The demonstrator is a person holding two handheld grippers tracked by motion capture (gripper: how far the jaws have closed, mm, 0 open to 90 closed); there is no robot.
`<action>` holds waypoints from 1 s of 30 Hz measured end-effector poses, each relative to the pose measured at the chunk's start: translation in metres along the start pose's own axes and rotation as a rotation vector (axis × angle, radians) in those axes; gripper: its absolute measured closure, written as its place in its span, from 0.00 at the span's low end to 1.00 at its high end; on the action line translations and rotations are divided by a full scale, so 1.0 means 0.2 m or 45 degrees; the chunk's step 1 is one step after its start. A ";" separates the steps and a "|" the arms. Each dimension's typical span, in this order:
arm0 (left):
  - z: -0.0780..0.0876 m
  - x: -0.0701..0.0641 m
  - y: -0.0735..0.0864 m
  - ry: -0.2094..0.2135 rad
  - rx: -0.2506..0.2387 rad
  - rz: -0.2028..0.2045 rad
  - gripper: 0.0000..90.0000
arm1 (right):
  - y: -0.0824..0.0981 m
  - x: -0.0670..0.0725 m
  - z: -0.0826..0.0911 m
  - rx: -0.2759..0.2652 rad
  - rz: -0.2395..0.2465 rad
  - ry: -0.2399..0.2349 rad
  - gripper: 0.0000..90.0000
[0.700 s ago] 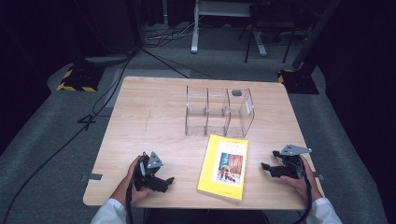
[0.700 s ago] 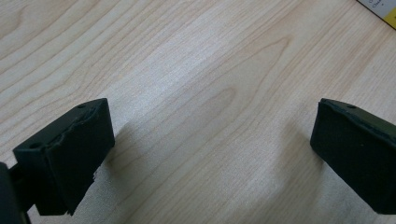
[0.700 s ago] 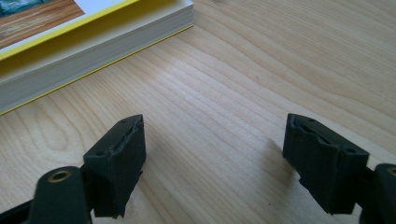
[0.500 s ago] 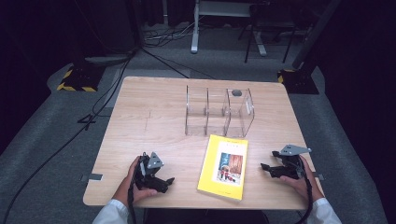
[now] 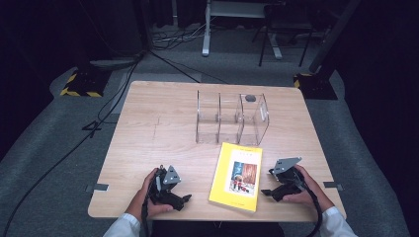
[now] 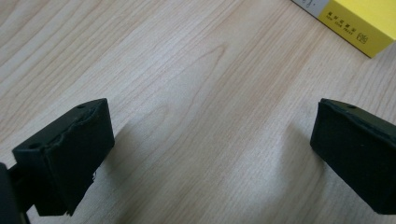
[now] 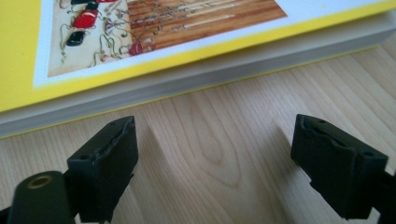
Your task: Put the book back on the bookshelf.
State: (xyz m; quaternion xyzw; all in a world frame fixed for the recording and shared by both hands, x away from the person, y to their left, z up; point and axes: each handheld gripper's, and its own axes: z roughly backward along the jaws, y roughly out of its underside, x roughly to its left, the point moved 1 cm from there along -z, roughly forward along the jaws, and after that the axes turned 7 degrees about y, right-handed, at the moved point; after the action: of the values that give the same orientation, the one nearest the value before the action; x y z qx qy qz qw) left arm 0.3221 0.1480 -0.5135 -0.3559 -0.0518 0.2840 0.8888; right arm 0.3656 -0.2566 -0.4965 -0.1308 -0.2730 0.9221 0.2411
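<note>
Nothing much had moved since the earlier frames: both hands sat in the same spots on the bench (image 5: pixel 163 113), book and rack unshifted. Left tool (image 5: pixel 187 198) lay low near the front edge, pointing toward the book, jaws wide apart with bare wood between them in the left gripper view (image 6: pixel 205 154); a yellow corner of the book (image 6: pixel 359 23) showed just past its far jaw. Right tool (image 5: pixel 265 192) rested on the other side, also wide, nothing between its jaws (image 7: pixel 212 154), aimed at the page edge of the book (image 7: pixel 233 70) close ahead. Yellow book (image 5: pixel 237 175) lay flat, cover up, near the front of the bench between the two tools, touched by neither, its far end just short of the clear rack (image 5: pixel 230 118). Rack stood upright near bench center, slots holding no book; a small dark round thing (image 5: pixel 250 98) showed at its far right corner, too small to say what. Judged progress: start of the job, nothing gripped or lifted yet; grasping the book and whatever follows, likely standing it in the rack, all still left. Count: one book, one rack with three slots, two tools, two hands, one bench.
</note>
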 end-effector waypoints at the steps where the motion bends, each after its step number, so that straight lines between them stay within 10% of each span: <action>1: 0.00 0.00 0.00 -0.001 0.004 -0.004 0.00 | -0.01 0.00 0.00 0.002 0.010 -0.004 0.17; 19: -0.02 -0.02 -0.02 0.011 0.003 -0.014 0.00 | -0.10 0.12 -0.03 0.130 0.207 -0.105 0.06; 30: -0.02 -0.04 -0.02 -0.001 0.003 -0.009 0.01 | -0.07 0.15 -0.01 0.004 0.178 -0.128 0.20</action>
State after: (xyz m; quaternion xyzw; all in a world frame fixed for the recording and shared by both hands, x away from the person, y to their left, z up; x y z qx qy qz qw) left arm 0.3185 0.1394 -0.5133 -0.3546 -0.0532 0.2811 0.8902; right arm 0.3468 -0.2297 -0.4938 -0.1029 -0.2736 0.9425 0.1623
